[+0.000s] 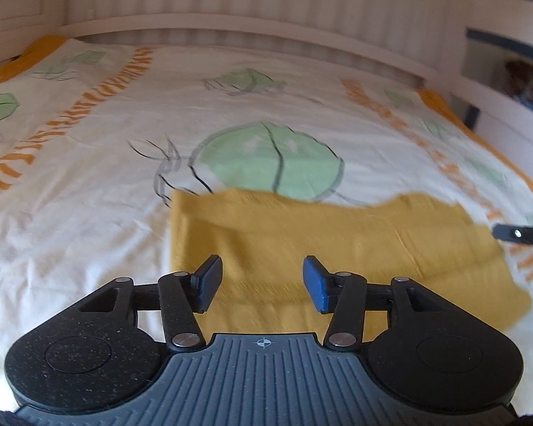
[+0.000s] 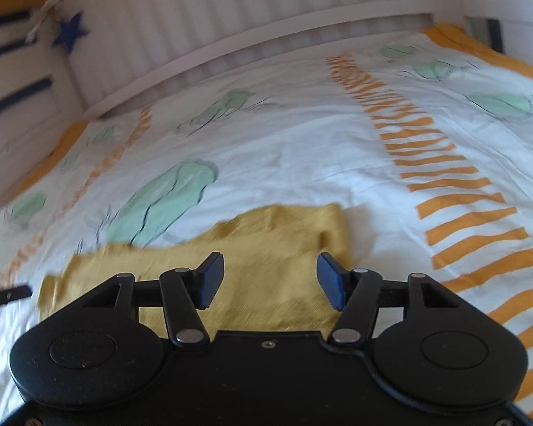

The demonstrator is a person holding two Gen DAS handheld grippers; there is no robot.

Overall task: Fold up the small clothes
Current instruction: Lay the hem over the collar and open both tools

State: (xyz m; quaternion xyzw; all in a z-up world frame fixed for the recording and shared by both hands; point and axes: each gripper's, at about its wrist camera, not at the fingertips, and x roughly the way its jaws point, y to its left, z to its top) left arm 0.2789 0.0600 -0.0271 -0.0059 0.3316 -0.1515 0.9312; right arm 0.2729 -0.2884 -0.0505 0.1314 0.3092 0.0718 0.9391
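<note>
Now both grippers hover over a mustard cloth (image 1: 302,248) lying flat on the printed sheet (image 1: 89,195) of a bed. Left gripper (image 1: 263,284) and right gripper (image 2: 270,280) have jaws apart, gripping nothing, cloth beneath them.

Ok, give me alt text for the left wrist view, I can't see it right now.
The left gripper hangs open over a mustard-yellow garment lying flat on a bed cover printed with green shapes and orange stripes; nothing is between its fingers. A white slatted headboard runs behind, and the tip of the right gripper shows at the right edge.
</note>
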